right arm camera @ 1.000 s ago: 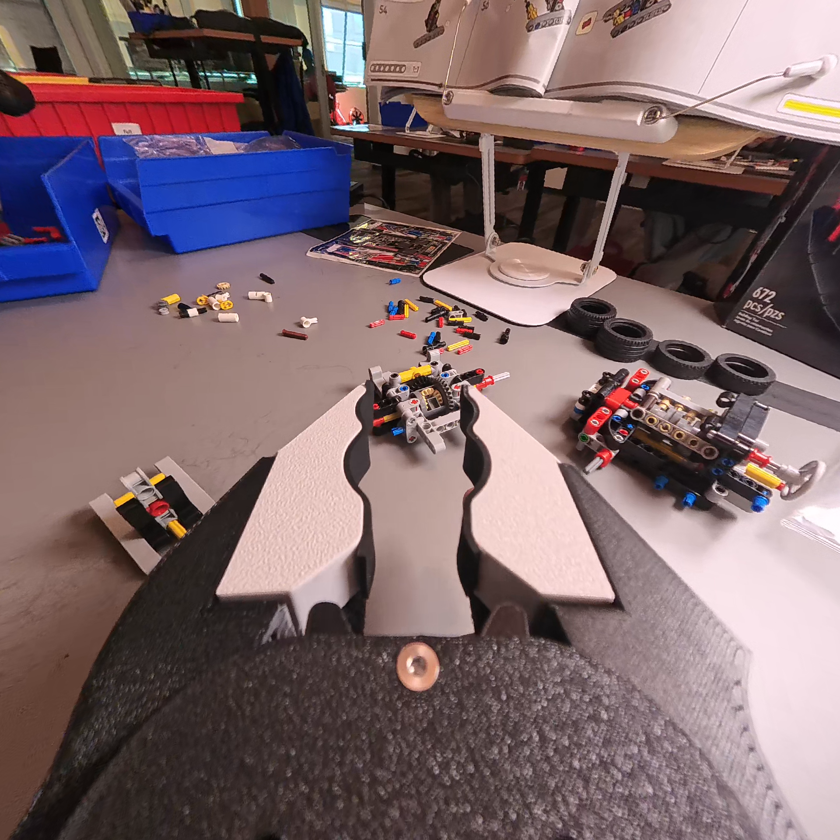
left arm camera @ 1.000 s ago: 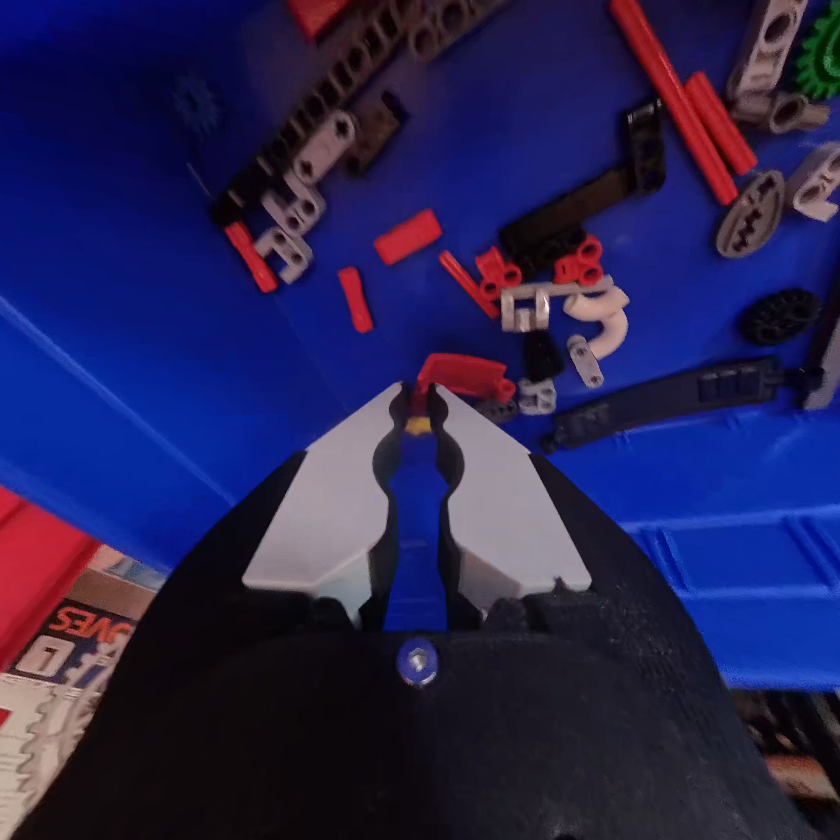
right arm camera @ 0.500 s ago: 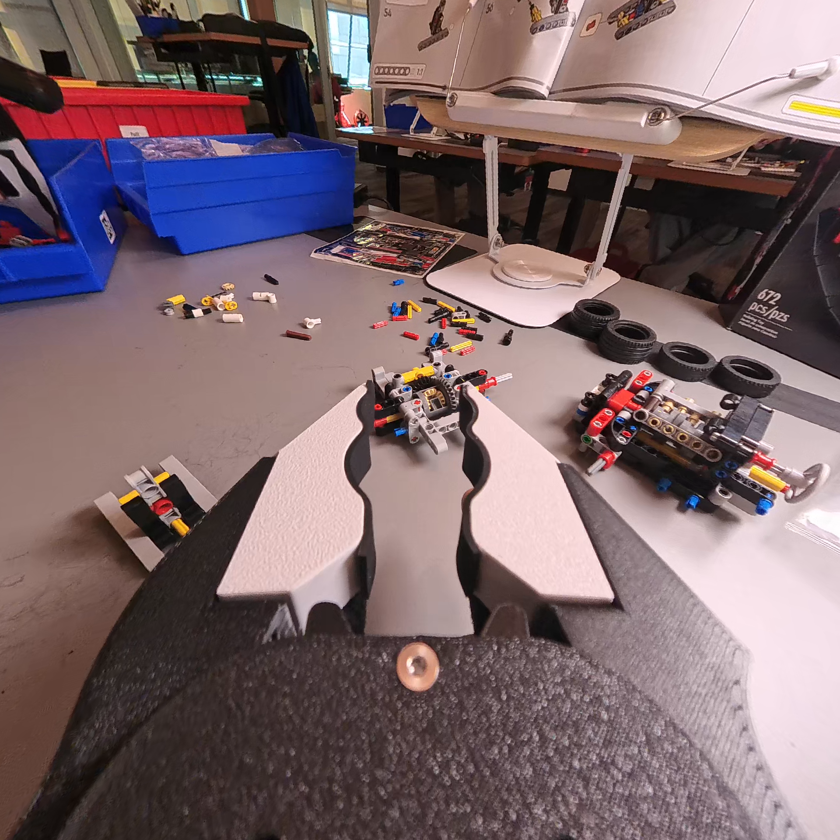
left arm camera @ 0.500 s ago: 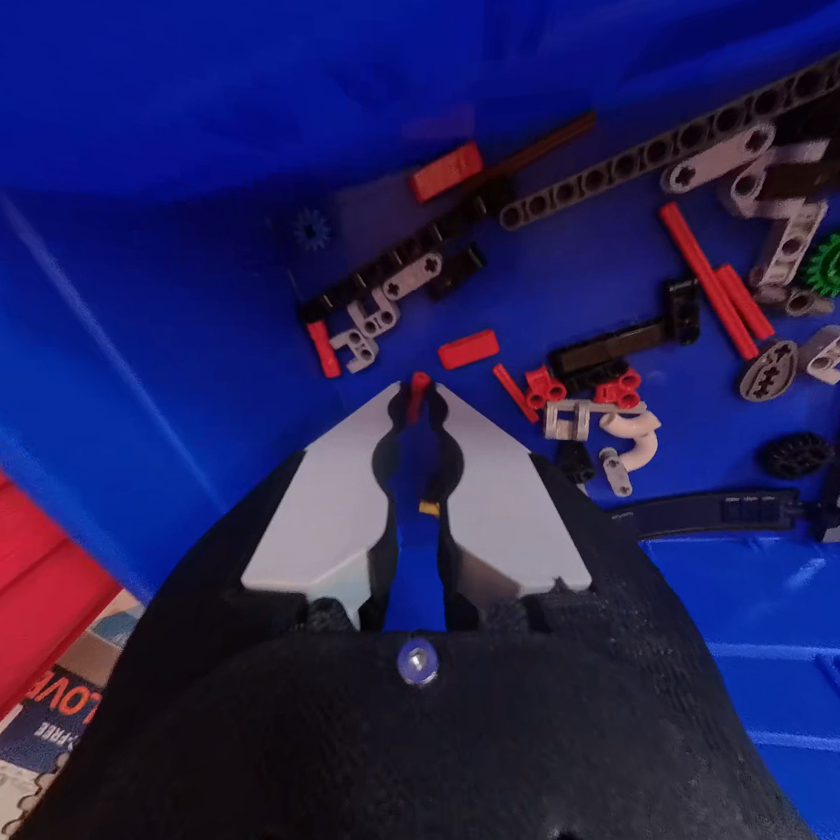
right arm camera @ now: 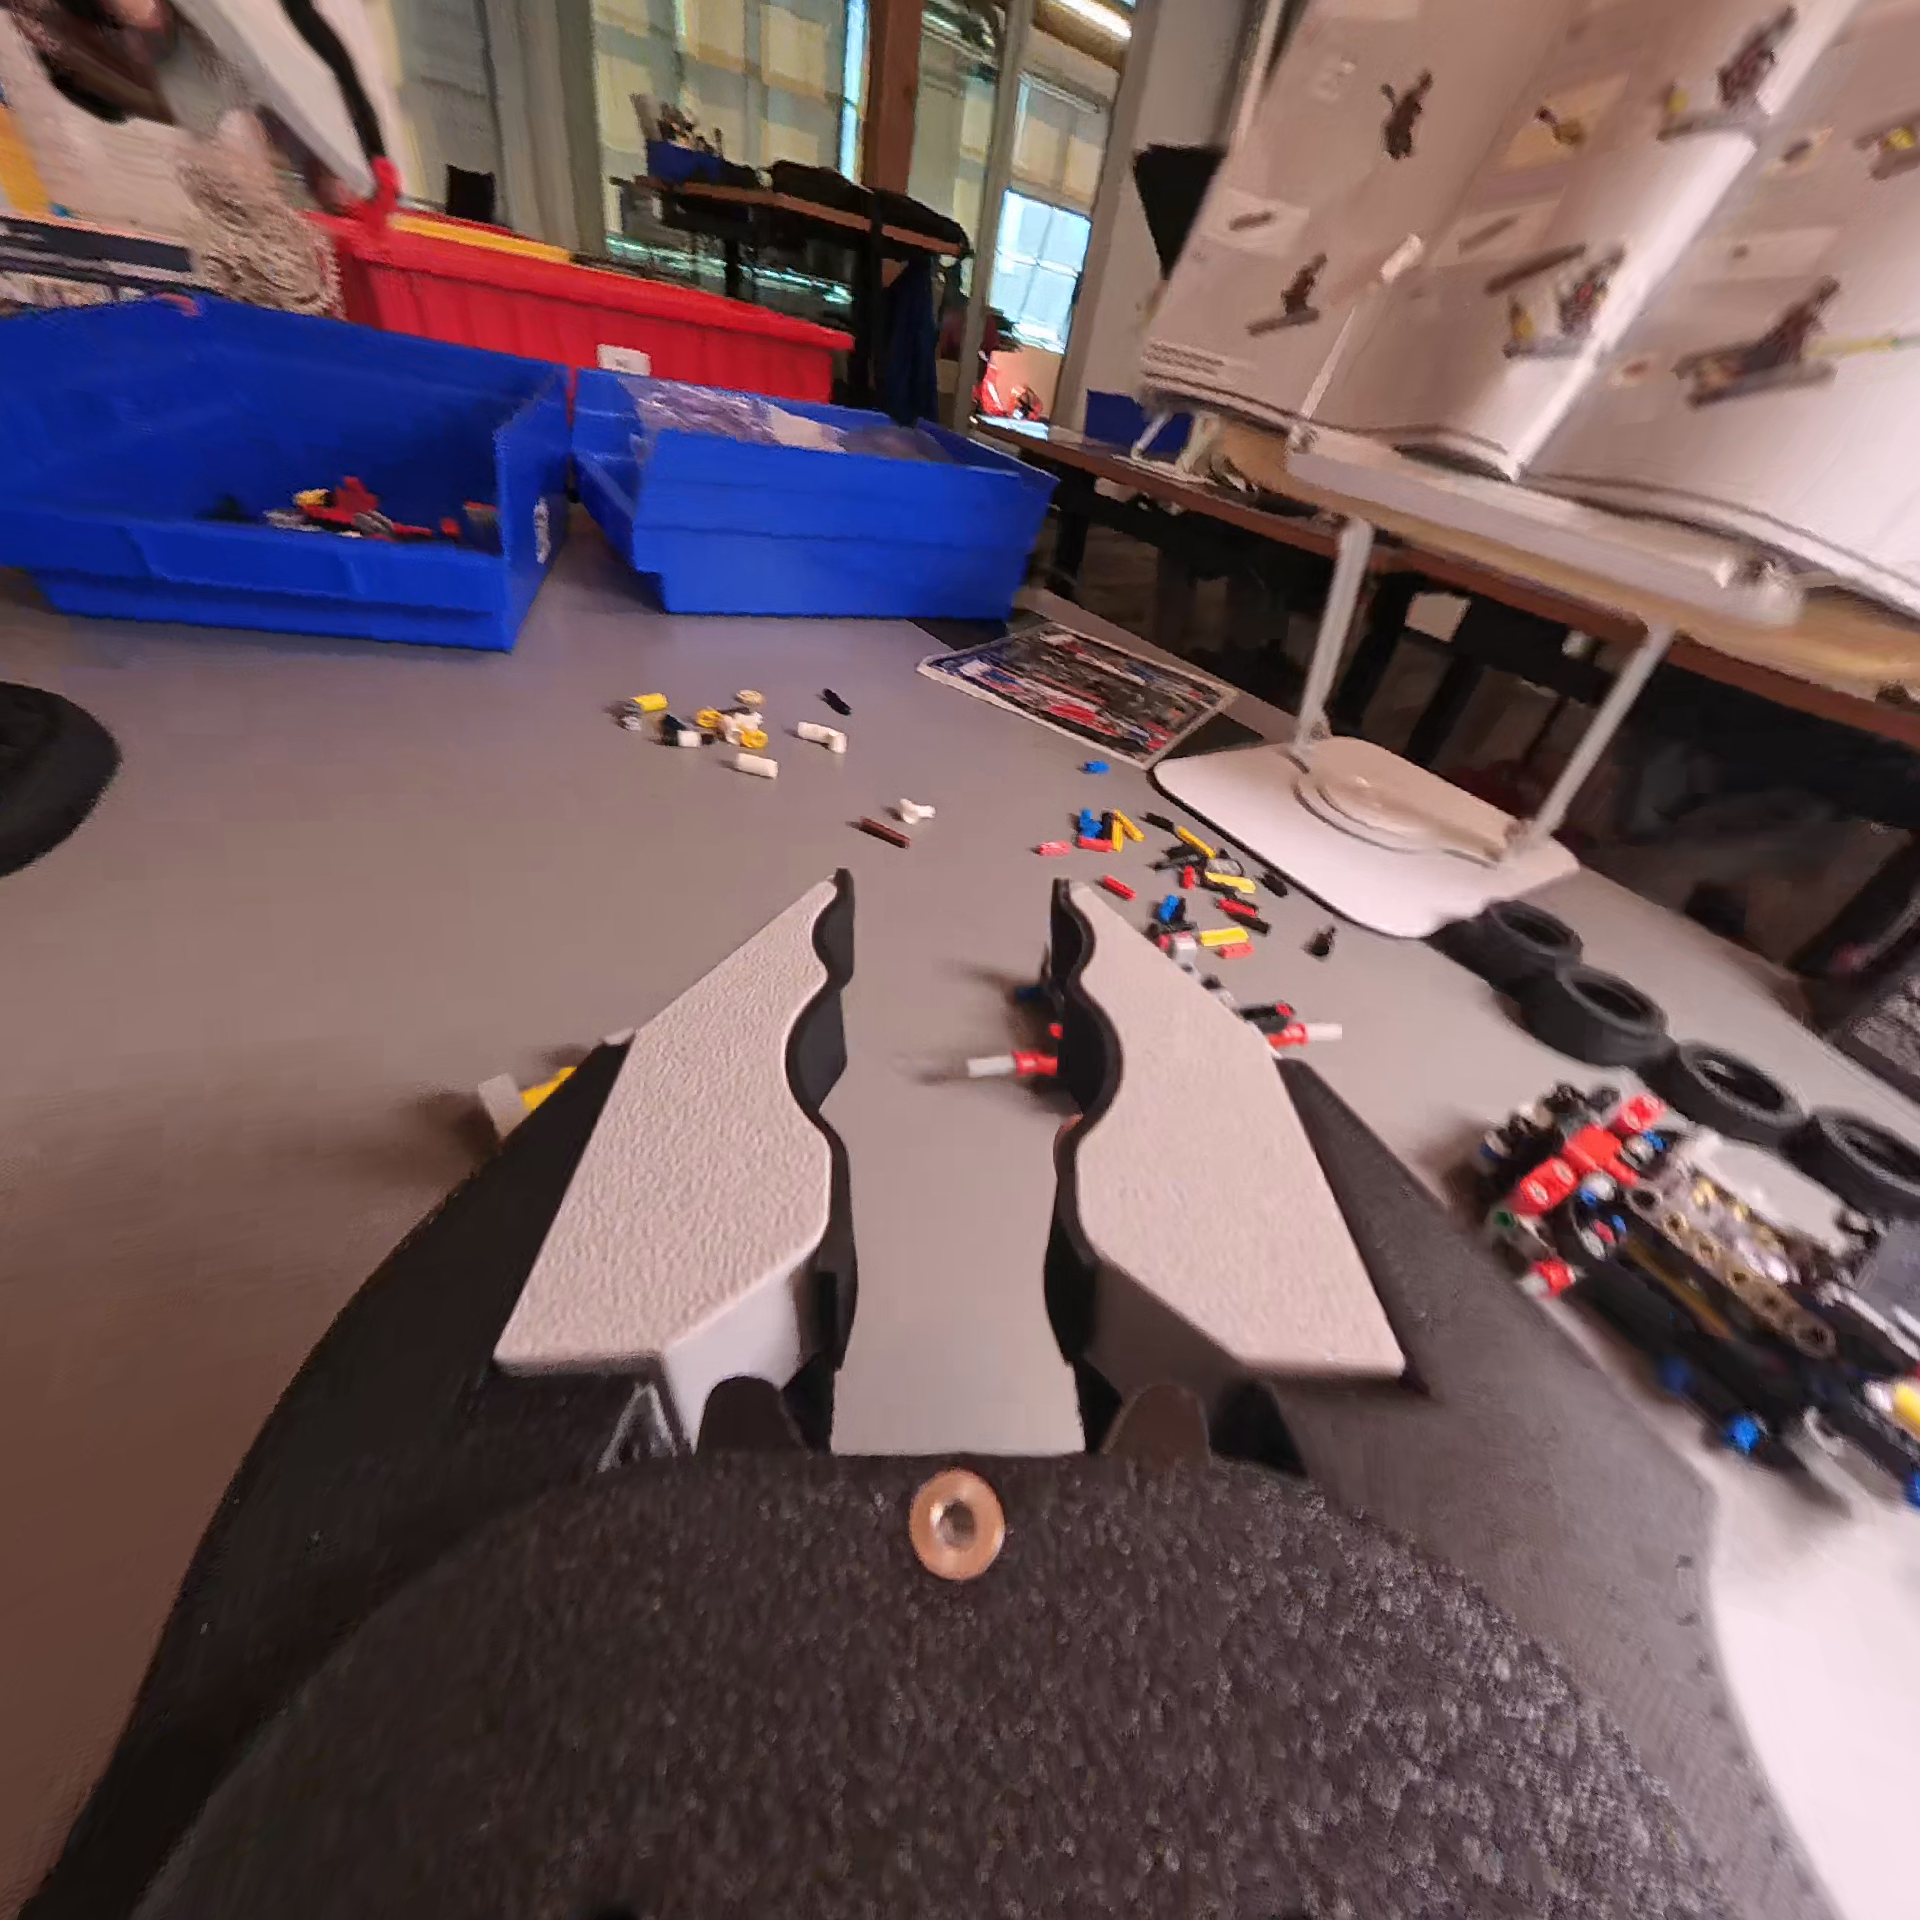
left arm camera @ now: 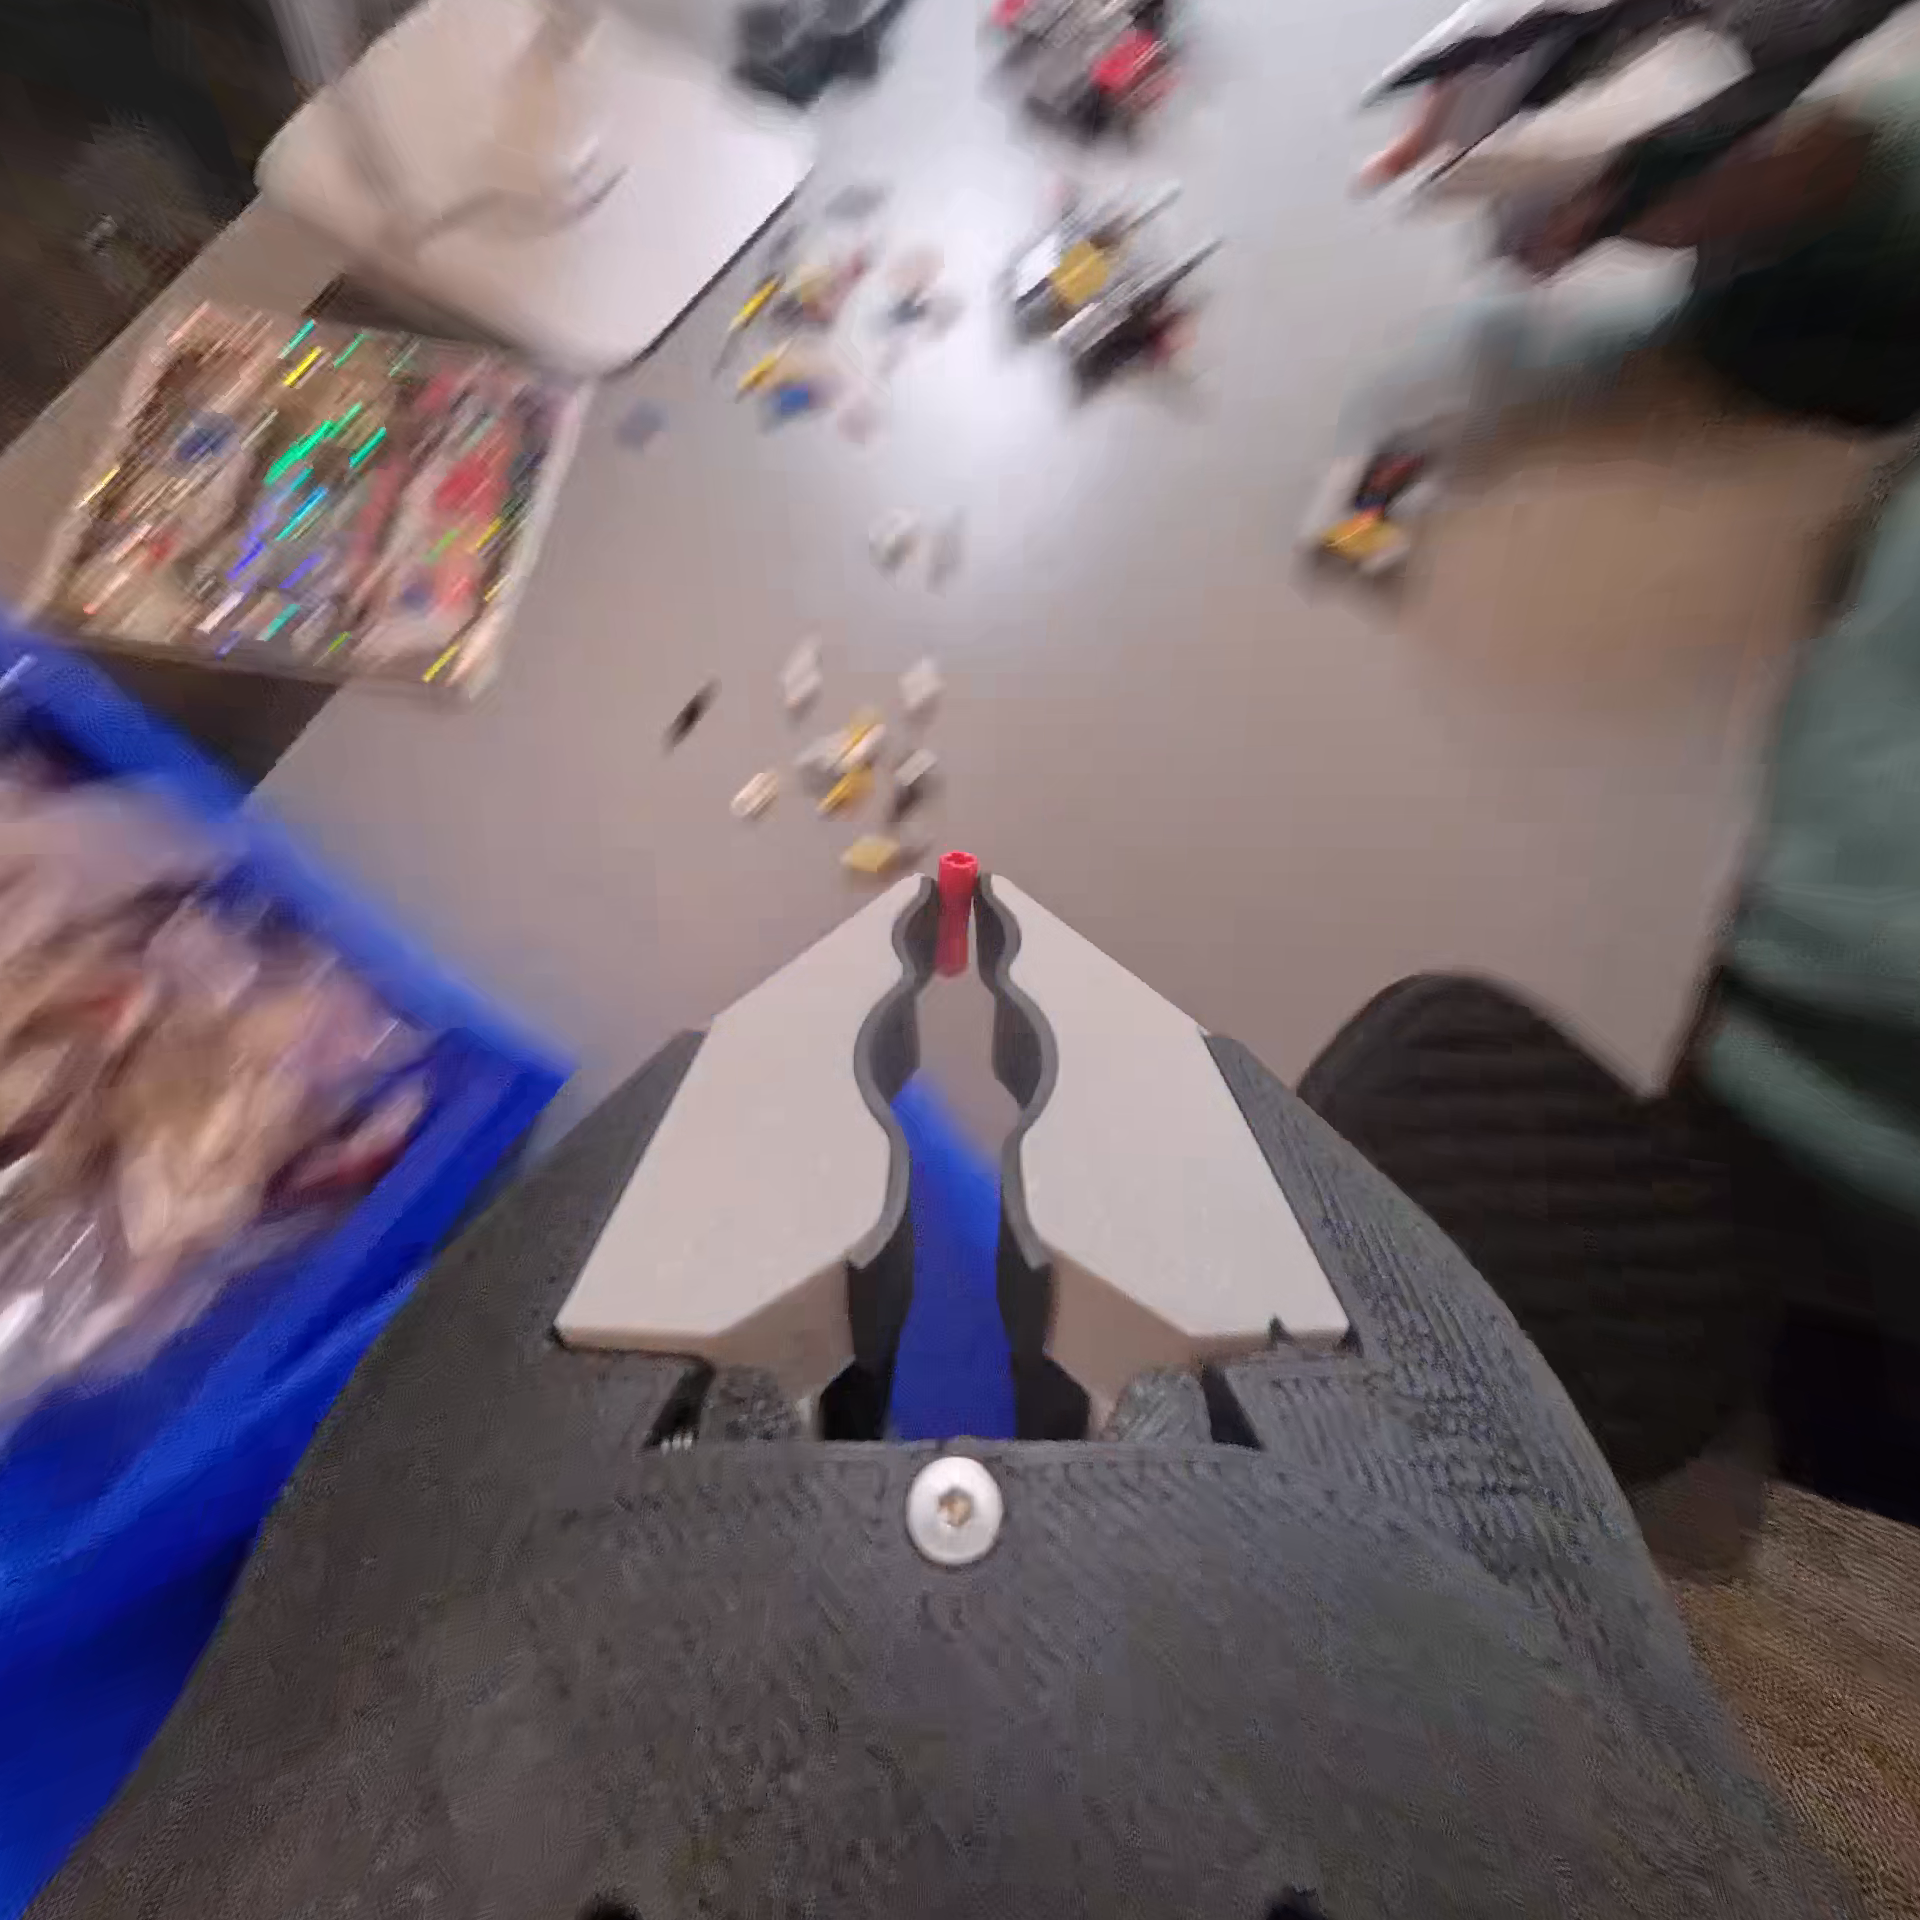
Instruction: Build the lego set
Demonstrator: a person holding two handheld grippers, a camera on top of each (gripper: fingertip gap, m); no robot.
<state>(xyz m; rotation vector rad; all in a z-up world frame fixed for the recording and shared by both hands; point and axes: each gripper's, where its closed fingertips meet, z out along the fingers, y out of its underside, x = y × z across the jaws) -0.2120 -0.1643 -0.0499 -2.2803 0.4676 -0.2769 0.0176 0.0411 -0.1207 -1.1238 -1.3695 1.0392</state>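
Left gripper (left arm camera: 951,894): clamped on small red tubular peg (left arm camera: 951,914), held lengthwise at the very fingertips, both pads pressed to its sides, far end poking out past the tips. Below it, grey table (left arm camera: 1143,727); blurred cluster of small yellow and white pieces (left arm camera: 852,758) near, at 11 o'clock from the tips. Blue bin (left arm camera: 187,1403) at 8 o'clock, contents smeared beyond telling. Printed colourful sheet (left arm camera: 301,499) at 10 o'clock, well apart. Person's green sleeve (left arm camera: 1849,831) at 3 o'clock.

Right gripper (right arm camera: 951,904): fingers apart, bare tabletop between them, nothing gripped. Low over grey table (right arm camera: 312,883). Small built assembly with red-and-white axle (right arm camera: 1013,1063) just beside the right finger, partly hidden behind it. Scatter of red, blue, yellow and black pins (right arm camera: 1195,894) at 2 o'clock, near. Larger black, red and grey chassis build (right arm camera: 1683,1247) at 4 o'clock. Row of black tyres (right arm camera: 1600,1008) at 3 o'clock. White stand base (right arm camera: 1371,821) at 2 o'clock. Two blue bins (right arm camera: 790,520) at 11 o'clock, well apart; red bin (right arm camera: 582,312) behind them.
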